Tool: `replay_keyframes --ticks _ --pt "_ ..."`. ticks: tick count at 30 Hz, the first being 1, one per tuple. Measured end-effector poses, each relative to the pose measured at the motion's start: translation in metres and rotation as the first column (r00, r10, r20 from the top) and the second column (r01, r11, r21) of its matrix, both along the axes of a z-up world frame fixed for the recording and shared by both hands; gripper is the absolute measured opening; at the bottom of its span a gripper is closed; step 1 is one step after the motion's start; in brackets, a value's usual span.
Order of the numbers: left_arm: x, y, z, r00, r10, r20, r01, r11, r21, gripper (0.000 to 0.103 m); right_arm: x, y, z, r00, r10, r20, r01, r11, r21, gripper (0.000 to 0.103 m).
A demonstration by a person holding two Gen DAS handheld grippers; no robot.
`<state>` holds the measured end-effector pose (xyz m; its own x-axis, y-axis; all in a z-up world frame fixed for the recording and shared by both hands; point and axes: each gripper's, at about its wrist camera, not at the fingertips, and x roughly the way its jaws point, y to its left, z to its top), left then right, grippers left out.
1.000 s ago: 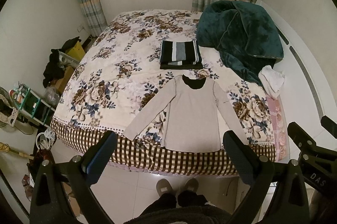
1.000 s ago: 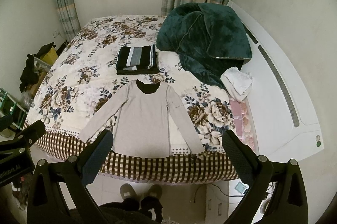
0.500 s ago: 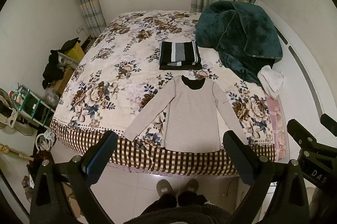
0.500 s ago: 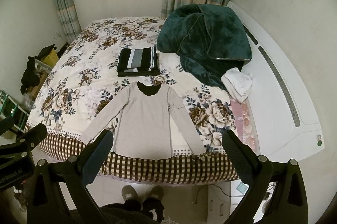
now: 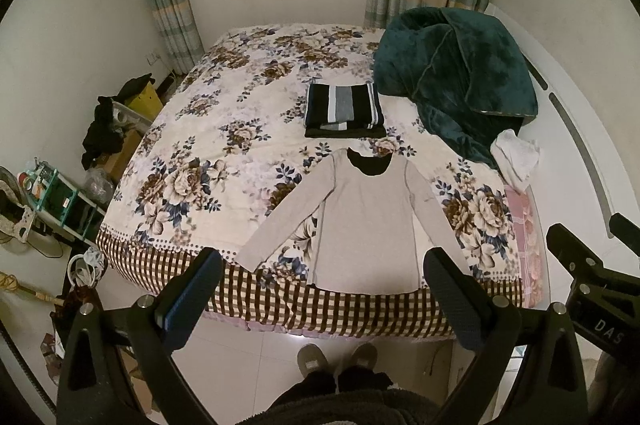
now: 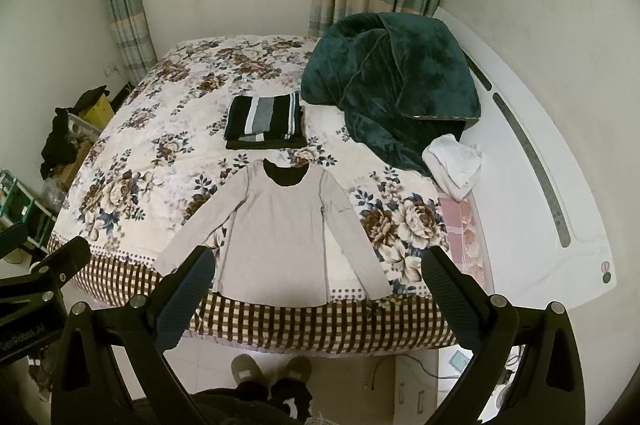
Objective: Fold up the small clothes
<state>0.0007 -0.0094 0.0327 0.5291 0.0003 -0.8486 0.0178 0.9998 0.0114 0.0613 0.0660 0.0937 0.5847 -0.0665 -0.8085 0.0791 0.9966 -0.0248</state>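
A beige long-sleeved top (image 5: 362, 221) with a black collar lies flat and spread out at the near edge of the flowered bed (image 5: 208, 161); it also shows in the right wrist view (image 6: 276, 225). A folded black-and-grey striped garment (image 5: 343, 108) lies behind it, also seen in the right wrist view (image 6: 262, 119). My left gripper (image 5: 322, 267) is open and empty, held above the floor in front of the bed. My right gripper (image 6: 316, 265) is open and empty beside it.
A dark green blanket (image 5: 452, 73) is heaped at the bed's far right, with a white cloth (image 5: 516, 157) next to it. A white curved headboard (image 6: 532, 161) runs along the right. Clutter and a shelf (image 5: 60, 197) stand on the floor at left. The person's slippers (image 5: 336, 359) are below.
Both grippers have shifted very slightly; the view of the bed is almost the same. The clothes have not moved.
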Motion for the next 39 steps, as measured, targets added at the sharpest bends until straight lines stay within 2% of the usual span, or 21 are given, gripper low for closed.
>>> replay_keyframes --ticks 23,28,31,34,36,39 --pt "0.005 0.005 0.006 1.0 -0.007 0.021 0.007 1.0 -0.014 0.103 -0.004 0.001 -0.004 1.0 0.003 0.014 -0.003 1.0 0.005 0.103" --pt "0.021 0.009 -0.005 0.999 -0.018 0.038 0.017 1.0 0.009 0.103 0.016 -0.002 -0.007 0.999 -0.031 -0.009 0.031 0.999 0.009 0.103" --pt "0.048 0.012 -0.029 0.998 -0.023 0.054 0.021 0.999 0.038 0.103 0.037 -0.016 -0.027 0.994 -0.101 -0.043 0.101 0.995 0.012 0.103" --pt "0.067 0.015 -0.063 0.998 -0.043 0.034 0.041 0.998 0.054 0.103 0.062 -0.046 -0.066 0.972 -0.211 -0.101 0.212 0.977 0.008 0.103" --pt "0.091 0.01 -0.093 0.998 -0.056 0.008 0.055 0.996 0.07 0.103 0.075 -0.075 -0.1 0.945 -0.291 -0.151 0.298 0.954 0.026 0.103" --pt "0.124 -0.003 -0.14 0.997 -0.055 -0.047 0.06 0.992 0.112 0.103 0.089 -0.127 -0.166 0.884 -0.404 -0.237 0.424 0.905 0.037 0.103"
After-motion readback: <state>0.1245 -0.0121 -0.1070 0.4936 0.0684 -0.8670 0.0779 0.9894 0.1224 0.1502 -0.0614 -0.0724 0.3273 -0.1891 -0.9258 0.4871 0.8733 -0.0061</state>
